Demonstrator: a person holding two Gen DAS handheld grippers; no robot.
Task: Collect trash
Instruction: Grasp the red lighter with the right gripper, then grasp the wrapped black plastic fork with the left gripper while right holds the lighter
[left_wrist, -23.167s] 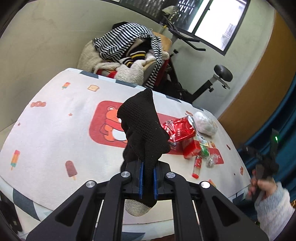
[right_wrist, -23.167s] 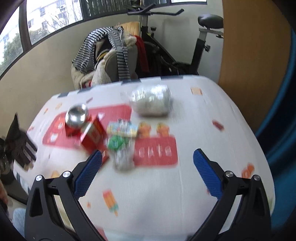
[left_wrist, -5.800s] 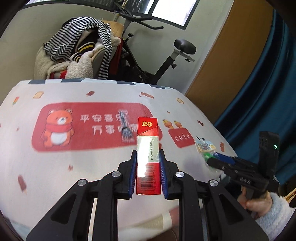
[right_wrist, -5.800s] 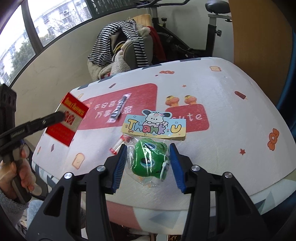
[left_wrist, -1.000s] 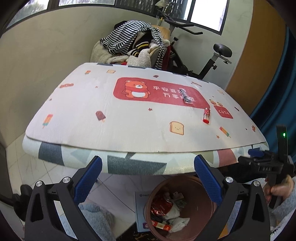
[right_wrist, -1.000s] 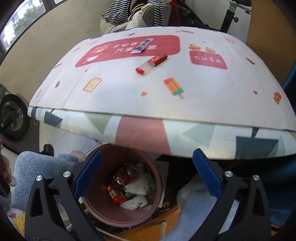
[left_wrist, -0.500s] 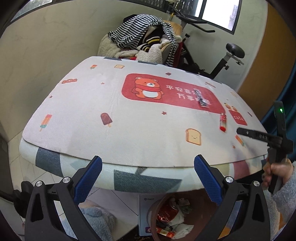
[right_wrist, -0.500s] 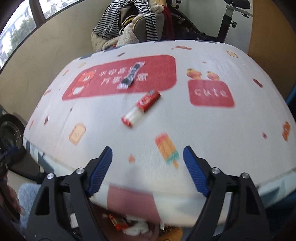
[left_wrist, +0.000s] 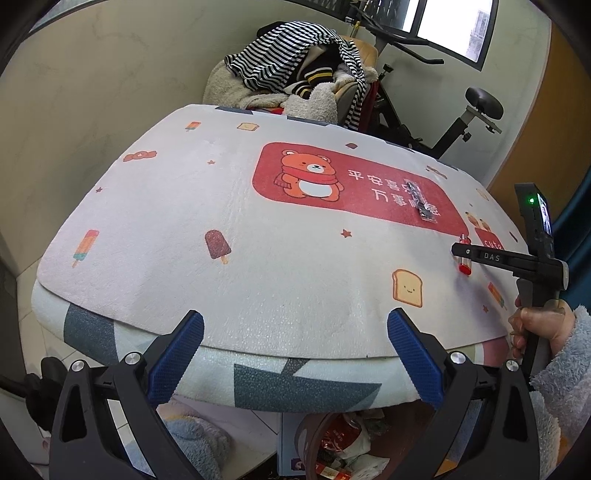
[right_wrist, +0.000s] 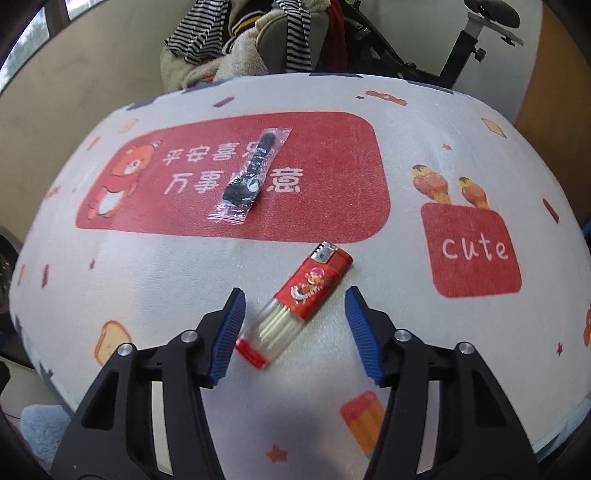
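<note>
Two pieces left on the tablecloth (right_wrist: 147, 280). Nearest, between the spread, empty right gripper (right_wrist: 293, 325): lighter (right_wrist: 295, 301), light, rigid, slick plastic; best pinched across its long flat sides. Beyond, limp wrapped spoon (right_wrist: 251, 173). Only from the left gripper (left_wrist: 295, 354), likewise wide and empty: bin (left_wrist: 340, 450) under the edge.

- Table cover (right_wrist: 184, 277), large red panel: white Chinese characters "平安喜…" over "万事…意", partly hidden by a wrapped packet (right_wrist: 251, 177).
- Small red panel: "cute".
- Right gripper (left_wrist: 480, 255), arm: "DAS".
</note>
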